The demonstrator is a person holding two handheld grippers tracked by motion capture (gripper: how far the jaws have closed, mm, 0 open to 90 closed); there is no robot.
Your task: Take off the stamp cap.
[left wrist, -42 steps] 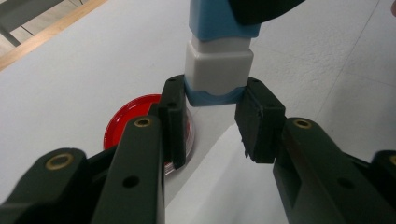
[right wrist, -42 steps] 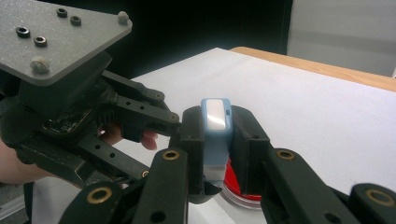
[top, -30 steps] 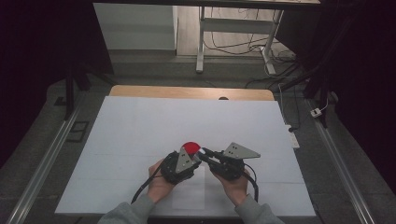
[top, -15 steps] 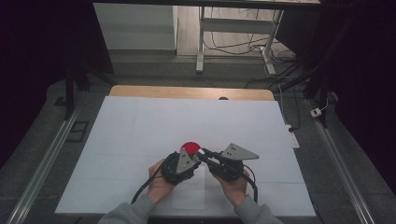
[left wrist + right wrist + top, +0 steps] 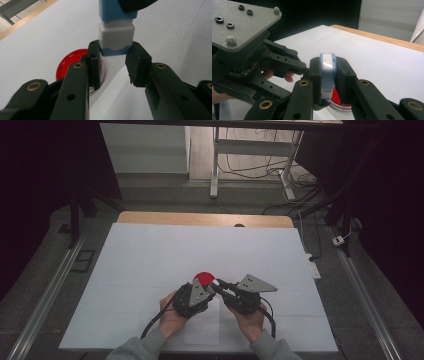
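Observation:
A small blue and white block [image 5: 116, 32] is held between both grippers just above the white sheet. My left gripper [image 5: 115, 53] is shut on its lower end, one pad on each side. My right gripper [image 5: 327, 72] is shut on the same block [image 5: 327, 65], squeezing its blue sides below the white face. In the high view the left gripper [image 5: 210, 287] and the right gripper [image 5: 218, 284] meet tip to tip near the front middle of the table. A red round dish [image 5: 203, 278] lies flat on the sheet just beyond them, also seen as the red dish [image 5: 72, 62] behind the left jaw.
A white sheet [image 5: 150, 255] covers the table, with a wooden edge [image 5: 200, 219] along the far side. Beyond it stand a desk frame [image 5: 215, 165] and loose cables [image 5: 280, 170] on the floor. Metal rails [image 5: 45, 295] run along both sides.

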